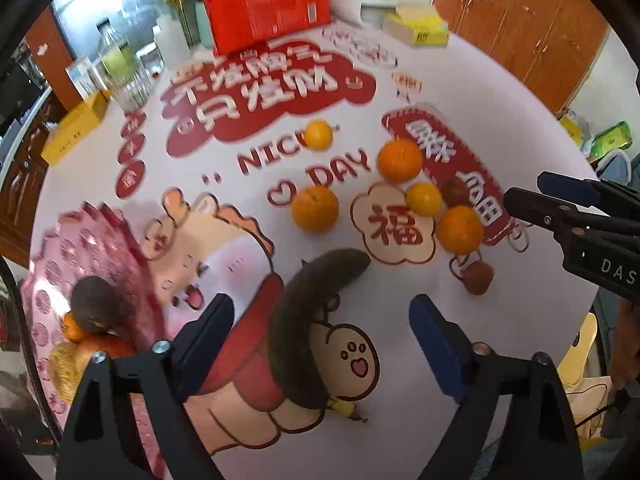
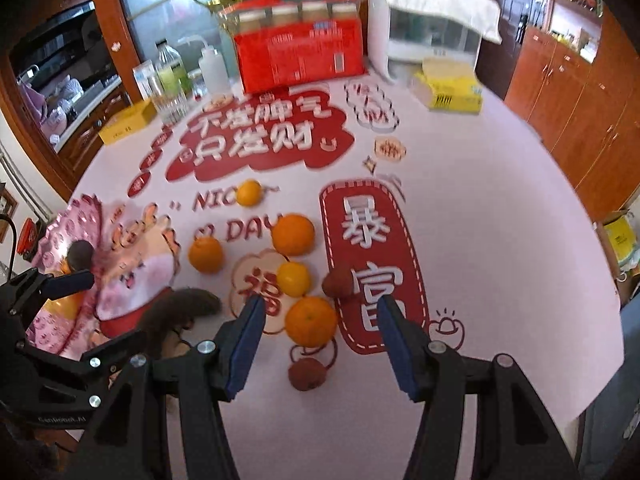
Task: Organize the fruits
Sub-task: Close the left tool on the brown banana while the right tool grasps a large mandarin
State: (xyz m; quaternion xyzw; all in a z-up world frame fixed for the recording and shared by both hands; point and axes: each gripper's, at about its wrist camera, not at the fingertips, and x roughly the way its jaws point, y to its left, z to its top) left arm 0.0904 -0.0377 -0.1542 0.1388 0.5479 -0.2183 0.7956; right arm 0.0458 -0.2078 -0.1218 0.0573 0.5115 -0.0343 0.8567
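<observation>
A blackened banana (image 1: 304,320) lies on the printed tablecloth between the fingers of my left gripper (image 1: 320,320), which is open and not pressing on it. Several oranges lie beyond, the nearest two being orange (image 1: 315,209) and orange (image 1: 460,229). Two small brown fruits (image 1: 478,277) (image 1: 456,191) lie among them. My right gripper (image 2: 322,332) is open above an orange (image 2: 311,320), with a brown fruit (image 2: 307,374) just nearer. A pink plate (image 1: 60,240) at the left holds a dark round fruit (image 1: 96,300) and other fruit.
A red carton (image 2: 300,60), a white appliance (image 2: 420,28), a yellow box (image 2: 448,88), bottles (image 2: 172,76) and another yellow box (image 2: 128,122) line the table's far side. Wooden cabinets (image 2: 580,112) stand to the right. My right gripper (image 1: 524,192) reaches in beside the left one.
</observation>
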